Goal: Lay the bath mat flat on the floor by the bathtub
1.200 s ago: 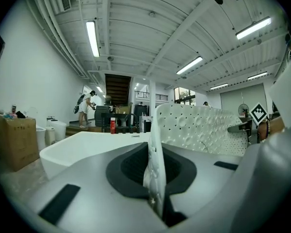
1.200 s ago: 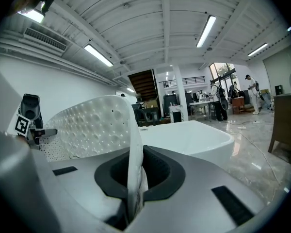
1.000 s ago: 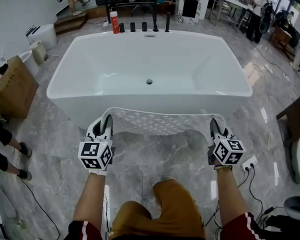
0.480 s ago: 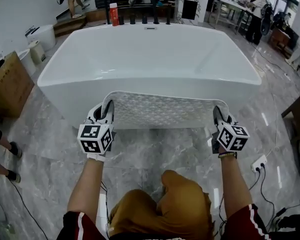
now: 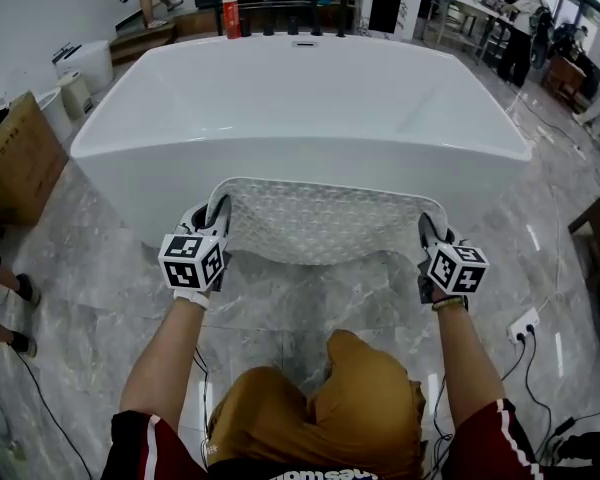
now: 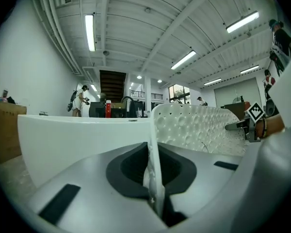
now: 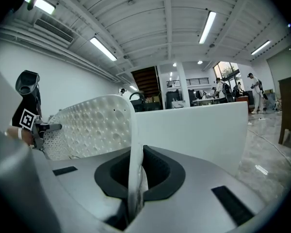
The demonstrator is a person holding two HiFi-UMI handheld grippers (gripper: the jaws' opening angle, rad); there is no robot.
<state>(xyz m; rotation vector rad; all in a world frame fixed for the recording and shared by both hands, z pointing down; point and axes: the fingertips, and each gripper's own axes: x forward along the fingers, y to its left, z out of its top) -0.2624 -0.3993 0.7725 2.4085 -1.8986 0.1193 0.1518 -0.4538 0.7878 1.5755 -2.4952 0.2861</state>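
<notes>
Two grippers share the load: the left gripper (image 5: 218, 210) and the right gripper (image 5: 427, 228) each have their jaws closed tight on an end of the white dimpled bath mat (image 5: 320, 223), whose thin edge runs straight through each pair of pads. The mat's long axis lies left to right, stretched between the two grips and parallel to the near wall of the bathtub (image 5: 120, 183). It is held up off the grey marble floor (image 5: 310, 303), with its middle sagging towards the person. The floor strip it must land on lies directly below and just near of the tub wall, so neither hand is closer; both must go down evenly. Compared with a second ago, both grippers and the mat sit lower against the tub wall, the viewpoint has dropped with them, and the grips are unchanged.
</notes>
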